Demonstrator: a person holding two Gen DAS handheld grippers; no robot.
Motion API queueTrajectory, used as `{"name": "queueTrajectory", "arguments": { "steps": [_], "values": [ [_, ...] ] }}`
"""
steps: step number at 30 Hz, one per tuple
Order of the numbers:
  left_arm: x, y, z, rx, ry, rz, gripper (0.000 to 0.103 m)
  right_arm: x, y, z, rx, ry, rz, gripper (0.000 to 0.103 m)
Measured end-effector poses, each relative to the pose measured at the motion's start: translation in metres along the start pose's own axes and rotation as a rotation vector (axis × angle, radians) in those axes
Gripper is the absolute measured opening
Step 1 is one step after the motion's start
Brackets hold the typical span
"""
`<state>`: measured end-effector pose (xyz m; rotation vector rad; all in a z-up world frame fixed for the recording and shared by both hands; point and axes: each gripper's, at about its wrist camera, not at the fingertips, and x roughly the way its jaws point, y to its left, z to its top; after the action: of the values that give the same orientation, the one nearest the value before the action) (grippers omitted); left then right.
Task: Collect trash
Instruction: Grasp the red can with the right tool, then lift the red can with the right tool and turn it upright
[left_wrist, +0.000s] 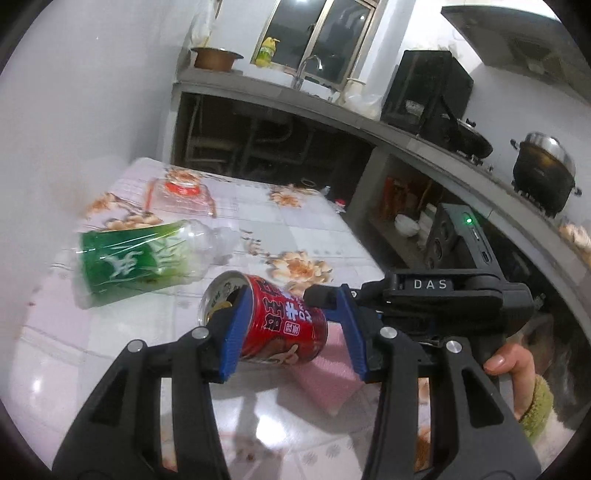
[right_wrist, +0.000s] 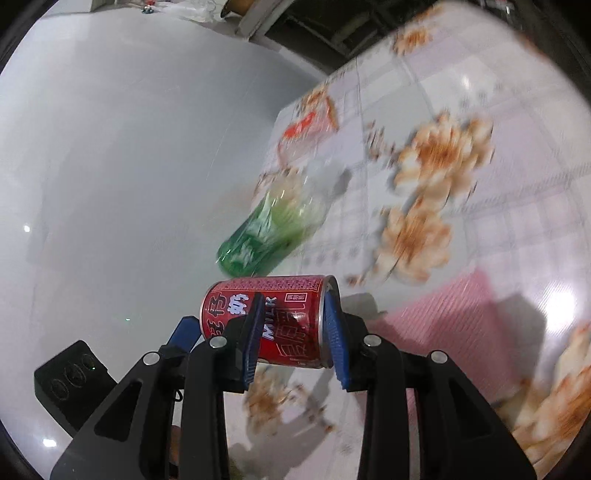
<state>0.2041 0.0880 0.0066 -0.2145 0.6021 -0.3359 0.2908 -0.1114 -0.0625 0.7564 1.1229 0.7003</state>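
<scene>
Above the floral table, both the left gripper and right gripper are apparently clamping one red can (open-topped); opposing pulls risk wrenching it loose and dropping it.

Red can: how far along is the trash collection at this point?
Nothing looks collected yet; no bin shows. In hand: the red can is clamped by the right hand-held gripper and also sits between the left hand-held gripper pads. Remaining: the green bottle and clear packaging lie on the table.
</scene>
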Motion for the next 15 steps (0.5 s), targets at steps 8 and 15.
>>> {"name": "queueTrajectory", "arguments": {
  "steps": [8, 15],
  "values": [
    [-0.049, -0.006, -0.025, 0.052, 0.018, 0.072, 0.044, 0.023, -0.009, -0.056, 0.119, 0.125, 0.126, 0.033],
    [-0.063, -0.007, -0.044, 0.071, 0.099, 0.056, 0.042, 0.034, -0.023, -0.095, 0.2, 0.176, 0.149, 0.033]
  ]
}}
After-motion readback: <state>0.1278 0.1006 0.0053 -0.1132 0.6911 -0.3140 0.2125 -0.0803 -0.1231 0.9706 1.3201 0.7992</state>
